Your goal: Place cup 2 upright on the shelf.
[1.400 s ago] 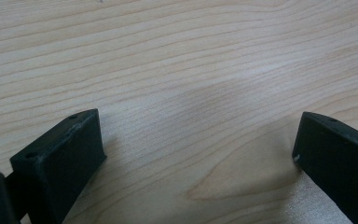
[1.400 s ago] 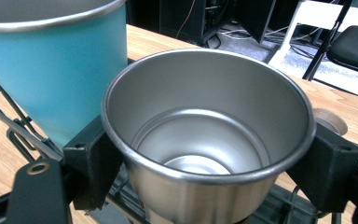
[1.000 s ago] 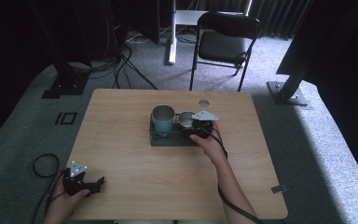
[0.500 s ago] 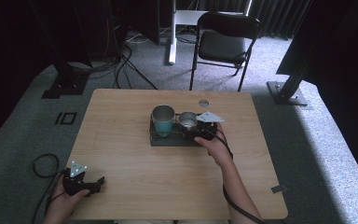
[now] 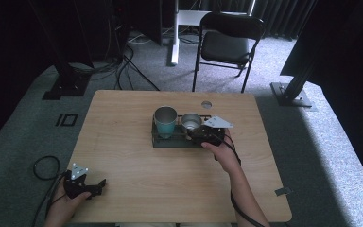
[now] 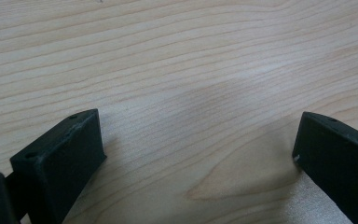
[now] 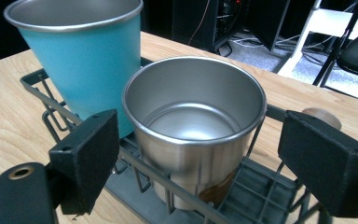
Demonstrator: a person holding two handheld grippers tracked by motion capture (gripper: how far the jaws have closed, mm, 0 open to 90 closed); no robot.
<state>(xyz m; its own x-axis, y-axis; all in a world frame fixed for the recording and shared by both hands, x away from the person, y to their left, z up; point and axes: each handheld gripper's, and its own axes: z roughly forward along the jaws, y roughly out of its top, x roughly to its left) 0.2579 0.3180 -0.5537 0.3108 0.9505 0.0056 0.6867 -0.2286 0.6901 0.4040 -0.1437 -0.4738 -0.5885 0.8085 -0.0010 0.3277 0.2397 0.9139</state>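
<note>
— Cups first: where do they stand?
— Straight ahead of the right gripper (image 7: pixel 198 154), the steel cup (image 7: pixel 196 119) stands upright in a dark wire rack (image 7: pixel 44 95), between the spread jaws, which don't touch it. The teal cup (image 7: pixel 81 51) stands just beyond and to the left of it, in the same rack.
— And the other hand?
— The left gripper (image 6: pixel 198 144) hangs near the table's (image 5: pixel 132 109) front corner, well apart from the rack, its jaws wide apart over bare wood.
</note>
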